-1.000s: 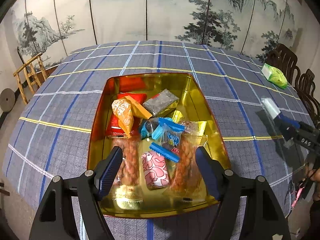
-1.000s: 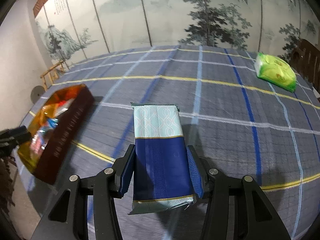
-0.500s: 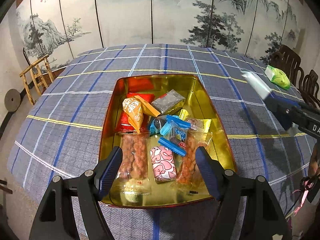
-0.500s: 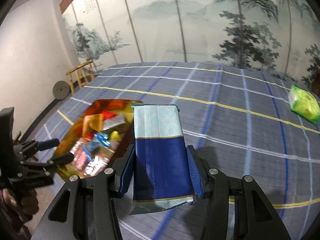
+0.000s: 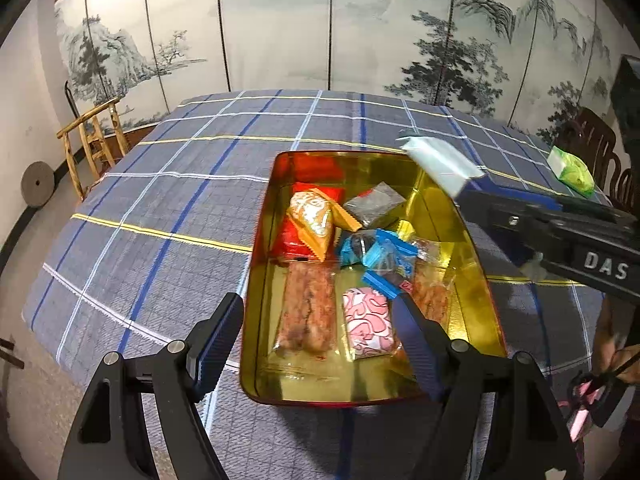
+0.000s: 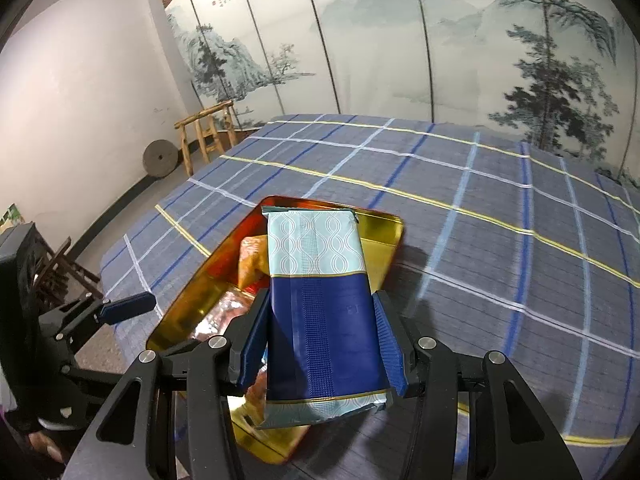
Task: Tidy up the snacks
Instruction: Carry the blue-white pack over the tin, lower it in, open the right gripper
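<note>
Altogether one gold tin (image 5: 472, 240) sits on the plaid tablecloth (image 5: 160, 208), holding two long clear packs of brown snacks (image 5: 308, 312), one pink-patterned packet (image 5: 368, 322), one orange packet (image 5: 314, 220) on a red one, one grey packet (image 5: 376, 204) and a few blue-wrapped sweets (image 5: 384, 248). One green packet (image 5: 570, 170) lies far off on the cloth. The right gripper (image 6: 324, 340) clamps one blue and pale-teal packet (image 6: 320, 300) above the tin's far end, while the left gripper (image 5: 320, 344) hangs open and empty over the near end
</note>
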Demonstrator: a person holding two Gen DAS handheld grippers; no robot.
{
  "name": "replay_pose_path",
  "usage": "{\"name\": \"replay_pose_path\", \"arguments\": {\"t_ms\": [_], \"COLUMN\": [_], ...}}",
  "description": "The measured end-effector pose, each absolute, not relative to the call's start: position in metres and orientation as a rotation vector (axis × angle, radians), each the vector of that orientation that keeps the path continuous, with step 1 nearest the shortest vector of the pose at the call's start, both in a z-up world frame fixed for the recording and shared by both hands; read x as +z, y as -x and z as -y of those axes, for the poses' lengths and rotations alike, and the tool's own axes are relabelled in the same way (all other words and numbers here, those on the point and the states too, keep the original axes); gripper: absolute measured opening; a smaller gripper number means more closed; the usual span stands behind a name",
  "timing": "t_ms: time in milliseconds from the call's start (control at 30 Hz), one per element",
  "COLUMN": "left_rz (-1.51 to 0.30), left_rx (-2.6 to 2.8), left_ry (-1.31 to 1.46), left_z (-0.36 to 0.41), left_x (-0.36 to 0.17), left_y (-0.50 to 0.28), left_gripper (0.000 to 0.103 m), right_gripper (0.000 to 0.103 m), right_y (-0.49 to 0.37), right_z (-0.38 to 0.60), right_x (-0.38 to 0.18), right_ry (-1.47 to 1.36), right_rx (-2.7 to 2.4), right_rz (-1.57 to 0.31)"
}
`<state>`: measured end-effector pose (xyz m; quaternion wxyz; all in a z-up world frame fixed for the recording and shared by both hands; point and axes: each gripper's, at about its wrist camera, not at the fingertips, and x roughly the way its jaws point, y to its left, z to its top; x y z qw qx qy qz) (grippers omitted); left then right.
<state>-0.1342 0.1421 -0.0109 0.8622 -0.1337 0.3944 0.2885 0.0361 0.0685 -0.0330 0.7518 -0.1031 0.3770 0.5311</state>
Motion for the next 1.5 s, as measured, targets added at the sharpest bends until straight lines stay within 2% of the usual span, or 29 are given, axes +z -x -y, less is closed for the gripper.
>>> {"name": "replay_pose_path", "arguments": {"t_ms": [967,1500], "left_rz": [-0.814,-0.811], "left_rx": [0.668,0.657], "left_ry": [0.333,0.307], "left_z": [-0.160,-0.155], "left_x": [-0.017,-0.016], "left_y": [0.152,0.151], "left_gripper": [0.073,0.073], "right_gripper": [0.051,0.051], "right_y": [-0.029,-0.016], "right_z": [-0.121,-0.129], "right_x": [-0.053,-0.053], "right_ry": [0.297,0.404], "right_rx": [1.117,1.067], "right_rz": [-0.844,-0.769]}}
